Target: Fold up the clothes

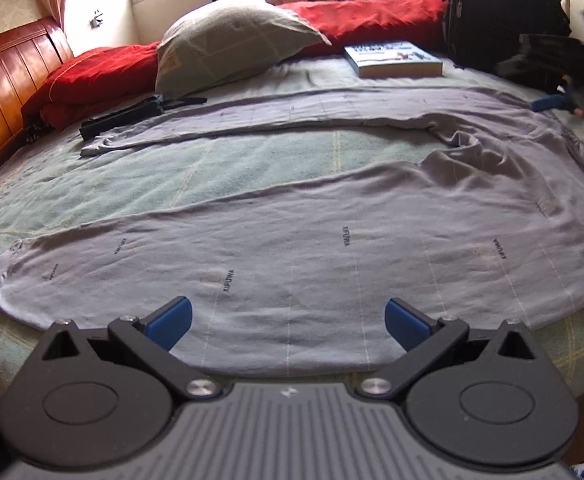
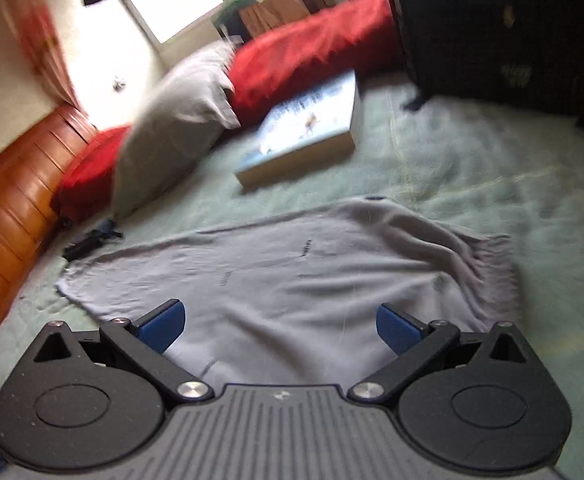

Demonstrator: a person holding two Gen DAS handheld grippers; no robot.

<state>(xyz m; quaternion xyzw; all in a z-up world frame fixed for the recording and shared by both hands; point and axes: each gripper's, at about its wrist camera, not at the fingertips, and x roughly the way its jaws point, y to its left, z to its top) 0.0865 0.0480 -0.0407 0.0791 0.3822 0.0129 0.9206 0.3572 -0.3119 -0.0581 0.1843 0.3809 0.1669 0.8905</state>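
Observation:
Grey long pants [image 1: 292,248] lie flat on the green bedspread [image 1: 252,160], their two legs spread apart and running off to the left. My left gripper [image 1: 290,322] hovers open over the near leg, with nothing between its blue pads. My right gripper [image 2: 280,324] is open too, above the wrinkled waist end of the pants [image 2: 292,280]; its view is motion-blurred. One blue fingertip [image 1: 549,103] of it shows at the far right of the left wrist view, by the waist edge.
A grey pillow [image 1: 232,44], a red blanket [image 1: 371,16], a book [image 1: 391,60] and a black backpack [image 1: 503,12] line the far side of the bed. A black strap [image 1: 124,116] lies by the far leg's cuff. The wooden headboard [image 1: 8,76] is at the left.

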